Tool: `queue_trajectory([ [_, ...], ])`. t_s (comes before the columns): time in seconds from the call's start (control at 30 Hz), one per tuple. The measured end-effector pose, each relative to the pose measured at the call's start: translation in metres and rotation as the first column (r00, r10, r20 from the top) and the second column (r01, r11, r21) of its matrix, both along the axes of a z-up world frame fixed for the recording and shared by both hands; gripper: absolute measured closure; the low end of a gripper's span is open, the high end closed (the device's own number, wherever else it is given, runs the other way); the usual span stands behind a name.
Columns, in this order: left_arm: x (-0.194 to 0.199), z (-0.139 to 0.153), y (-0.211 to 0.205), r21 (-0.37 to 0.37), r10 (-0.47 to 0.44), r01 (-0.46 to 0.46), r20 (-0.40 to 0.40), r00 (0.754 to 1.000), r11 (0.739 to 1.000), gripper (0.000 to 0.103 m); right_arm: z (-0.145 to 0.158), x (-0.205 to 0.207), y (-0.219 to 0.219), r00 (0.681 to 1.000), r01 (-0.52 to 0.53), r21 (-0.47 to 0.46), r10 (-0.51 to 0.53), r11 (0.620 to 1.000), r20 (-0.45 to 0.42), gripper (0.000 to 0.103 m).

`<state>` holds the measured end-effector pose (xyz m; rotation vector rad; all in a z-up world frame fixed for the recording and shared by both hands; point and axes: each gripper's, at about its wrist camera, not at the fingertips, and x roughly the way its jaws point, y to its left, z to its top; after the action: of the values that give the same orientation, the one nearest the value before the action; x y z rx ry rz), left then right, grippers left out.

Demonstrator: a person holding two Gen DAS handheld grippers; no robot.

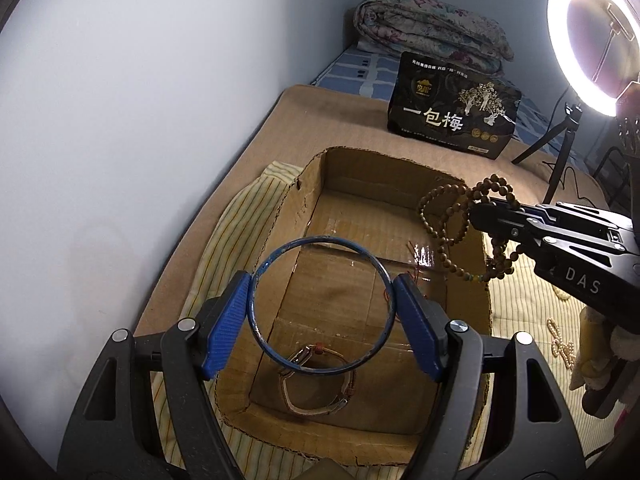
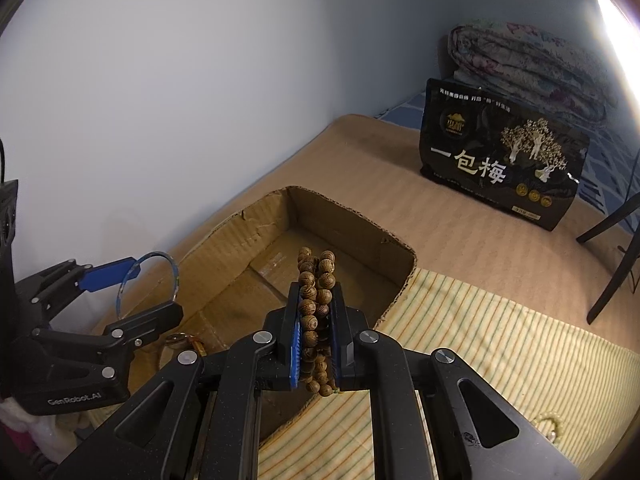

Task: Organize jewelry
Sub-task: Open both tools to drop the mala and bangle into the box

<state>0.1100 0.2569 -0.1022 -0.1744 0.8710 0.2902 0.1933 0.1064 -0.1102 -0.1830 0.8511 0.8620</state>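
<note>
My left gripper (image 1: 322, 296) is shut on a thin blue bangle (image 1: 280, 362), holding it upright above the open cardboard box (image 1: 308, 200). A leather bracelet (image 1: 316, 410) lies on the box floor at its near end. My right gripper (image 2: 316, 312) is shut on a wooden bead necklace (image 2: 314, 304), held over the box's right edge; its loops hang from the gripper in the left wrist view (image 1: 444, 216). In the right wrist view the left gripper (image 2: 132, 292) holds the bangle (image 2: 174, 276) over the box (image 2: 360, 236).
The box rests on a striped yellow cloth (image 2: 500, 340) on a tan mattress (image 2: 380, 168). A pearl piece (image 1: 560, 344) lies on the cloth at right. A black snack bag (image 1: 452, 108), folded quilt (image 1: 432, 28) and ring light on a tripod (image 1: 592, 40) stand behind. A wall runs along the left.
</note>
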Motion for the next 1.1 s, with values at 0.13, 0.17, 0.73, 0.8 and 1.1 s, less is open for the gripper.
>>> queue_trajectory([
  [0.13, 0.000, -0.002, 0.001, 0.002, -0.001, 0.001, -0.007, 1.000, 1.000, 0.029, -0.004, -0.001, 0.001, 1.000, -0.004, 0.008, 0.004, 1.000, -0.014, 0.093],
  [0.17, 0.000, -0.002, 0.001, 0.002, -0.001, 0.001, -0.008, 1.000, 1.000, 0.029, -0.005, 0.000, 0.002, 1.000, -0.003, 0.008, 0.003, 1.000, -0.014, 0.093],
  [0.73, -0.001, -0.003, -0.002, -0.006, -0.009, 0.009, -0.035, 0.999, 1.000, 0.025, -0.003, 0.000, 0.000, 1.000, 0.022, -0.010, -0.022, 1.000, -0.018, 0.051],
  [0.8, -0.002, -0.001, -0.001, -0.011, -0.004, 0.004, -0.030, 1.000, 1.000, 0.025, -0.003, 0.001, -0.004, 0.999, 0.030, -0.012, -0.030, 0.999, -0.017, 0.051],
  [1.1, -0.011, 0.018, -0.013, -0.009, -0.004, 0.004, 0.013, 1.000, 1.000, 0.025, 0.011, -0.005, -0.025, 0.998, 0.064, -0.010, -0.063, 0.998, 0.005, 0.051],
])
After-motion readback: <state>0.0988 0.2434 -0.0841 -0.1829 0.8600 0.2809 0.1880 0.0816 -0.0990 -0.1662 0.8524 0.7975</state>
